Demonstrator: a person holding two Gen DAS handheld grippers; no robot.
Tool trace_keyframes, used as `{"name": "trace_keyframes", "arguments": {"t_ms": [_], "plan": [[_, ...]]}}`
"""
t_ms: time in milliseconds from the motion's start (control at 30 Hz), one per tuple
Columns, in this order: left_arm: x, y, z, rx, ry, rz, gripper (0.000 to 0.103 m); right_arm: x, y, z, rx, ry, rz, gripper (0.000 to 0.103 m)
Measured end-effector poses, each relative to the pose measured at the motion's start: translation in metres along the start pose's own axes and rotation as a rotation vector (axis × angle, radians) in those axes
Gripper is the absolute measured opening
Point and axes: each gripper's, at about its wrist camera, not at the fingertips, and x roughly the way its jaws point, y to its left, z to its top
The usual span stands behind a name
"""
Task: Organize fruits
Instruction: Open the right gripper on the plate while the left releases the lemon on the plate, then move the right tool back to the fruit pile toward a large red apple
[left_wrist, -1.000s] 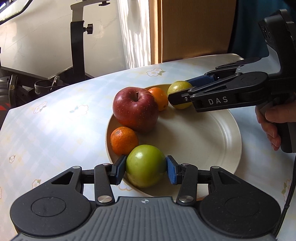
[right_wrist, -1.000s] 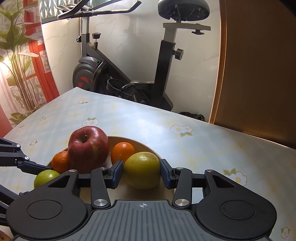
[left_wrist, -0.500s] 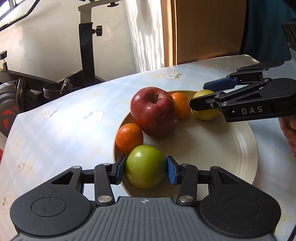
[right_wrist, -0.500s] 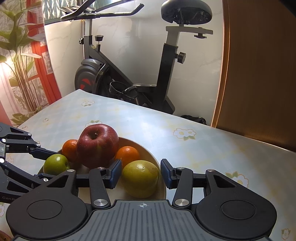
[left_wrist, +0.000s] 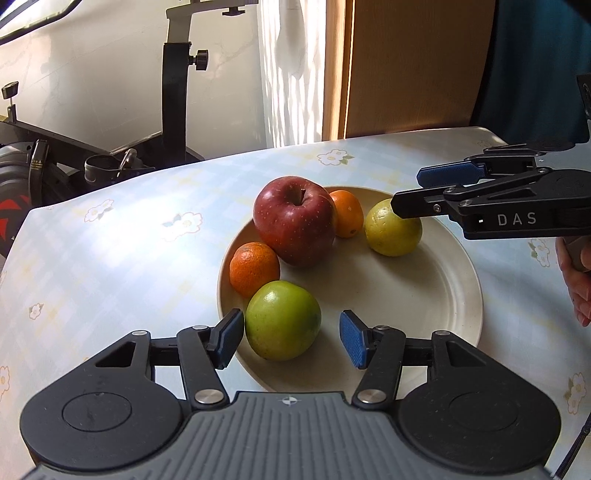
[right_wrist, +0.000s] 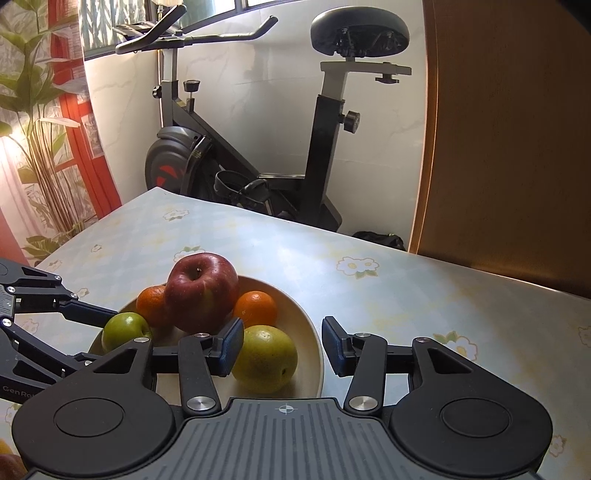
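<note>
Green apple (left_wrist: 282, 319) between parted left tool (left_wrist: 291, 338)

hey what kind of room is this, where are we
Most likely a room in someone's home, perhaps a dining corner. An exercise bike stands against the wall behind a table with a flowered tablecloth, where a plate holds fruit, and a leafy houseplant stands by the window.

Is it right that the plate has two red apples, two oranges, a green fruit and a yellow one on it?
Not quite: there is only one red apple. The left wrist view shows the whole plate, with that apple, two oranges, a green fruit and a yellow one.
</note>
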Motion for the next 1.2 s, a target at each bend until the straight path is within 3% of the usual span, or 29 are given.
{"name": "trace_keyframes", "arguments": {"t_ms": [267, 533, 767, 900, 1100, 1200], "plan": [[-0.047, 0.009, -0.008, -0.028, -0.078, 0.011, 0.06, -0.045, 0.006, -0.005, 0.075, -0.041, 0.011, 0.046], [-0.103, 0.023, -0.026, -0.086, -0.113, 0.112, 0.06, -0.088, 0.032, -0.025, 0.099, -0.051, 0.024, 0.049], [-0.14, 0.024, -0.039, -0.097, -0.144, 0.154, 0.06, -0.107, 0.064, -0.048, 0.119, -0.027, 0.03, 0.049], [-0.146, 0.018, -0.045, -0.104, -0.161, 0.145, 0.06, -0.117, 0.081, -0.062, 0.144, -0.018, 0.026, 0.049], [-0.148, 0.013, -0.061, -0.215, -0.164, 0.099, 0.06, -0.13, 0.096, -0.076, 0.203, -0.013, 0.035, 0.049], [-0.147, 0.007, -0.072, -0.201, -0.148, 0.088, 0.06, -0.135, 0.103, -0.08, 0.181, 0.0, 0.03, 0.049]]}}
